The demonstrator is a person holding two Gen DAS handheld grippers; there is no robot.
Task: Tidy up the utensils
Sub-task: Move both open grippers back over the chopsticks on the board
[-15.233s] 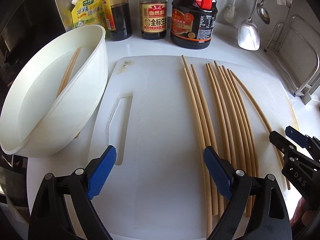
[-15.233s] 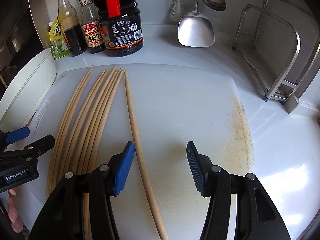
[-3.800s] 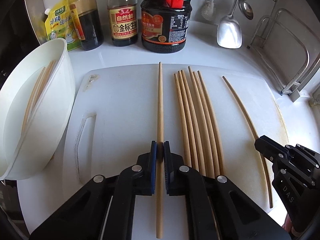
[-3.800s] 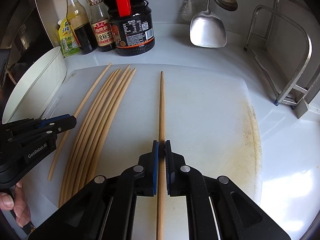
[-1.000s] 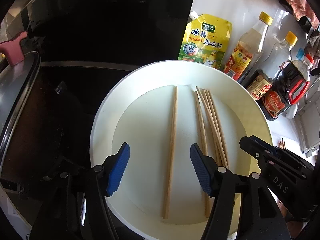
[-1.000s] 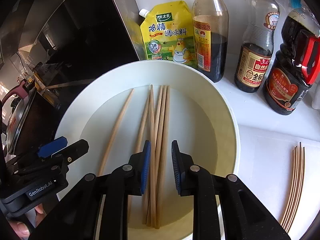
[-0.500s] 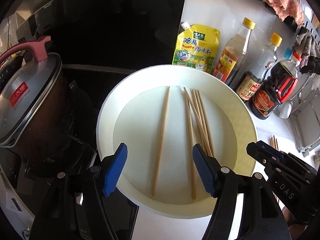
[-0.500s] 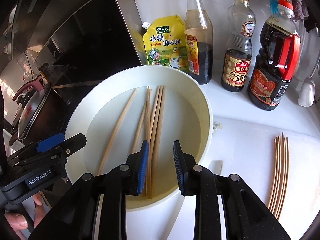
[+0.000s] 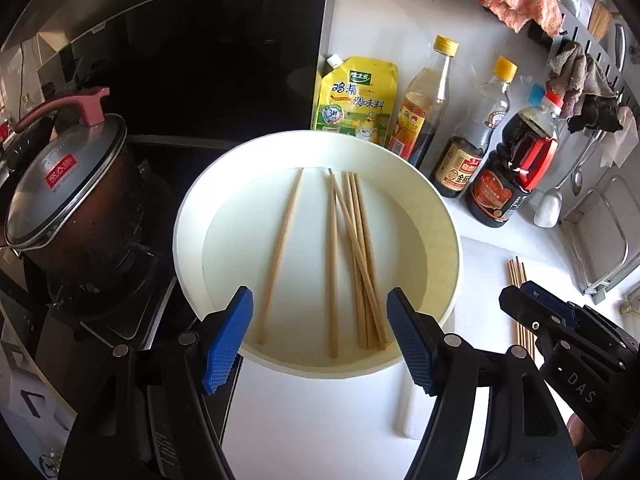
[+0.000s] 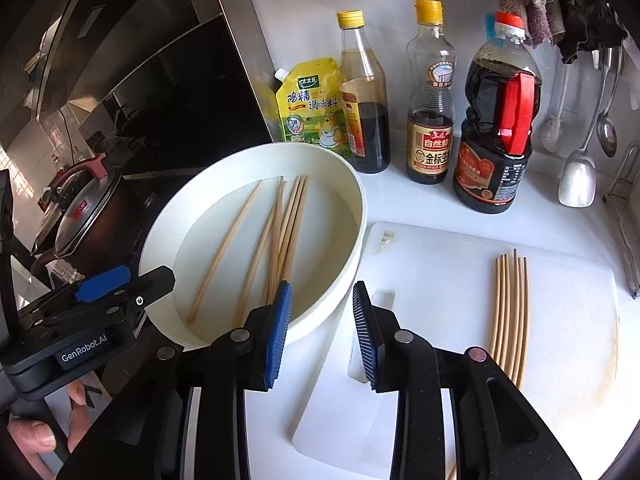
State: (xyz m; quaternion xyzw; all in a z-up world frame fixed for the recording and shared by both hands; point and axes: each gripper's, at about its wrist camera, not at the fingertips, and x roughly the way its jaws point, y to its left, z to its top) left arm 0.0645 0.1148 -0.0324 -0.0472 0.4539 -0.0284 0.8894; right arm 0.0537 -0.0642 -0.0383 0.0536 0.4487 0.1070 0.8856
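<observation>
A white round bowl [image 9: 192,208] holds several wooden chopsticks [image 9: 352,248]; it also shows in the right wrist view [image 10: 352,196] with the chopsticks [image 10: 286,232] inside. Several more chopsticks [image 10: 510,308] lie side by side on the white cutting board [image 10: 440,264]. My left gripper [image 9: 318,336] is open and empty above the bowl's near rim. My right gripper [image 10: 322,332] is open and empty over the bowl's right edge and the board's left end.
A yellow seasoning pouch [image 10: 312,108] and three sauce bottles [image 10: 430,120] stand behind the bowl. A lidded pot [image 9: 60,200] sits on the stove at left. A spatula [image 10: 578,176] and ladle hang at right beside a metal rack [image 9: 600,236].
Both grippers have pulled back and up from the bowl. The right gripper has opened wider and shifted right toward the cutting board. The chopsticks in the bowl stay put.
</observation>
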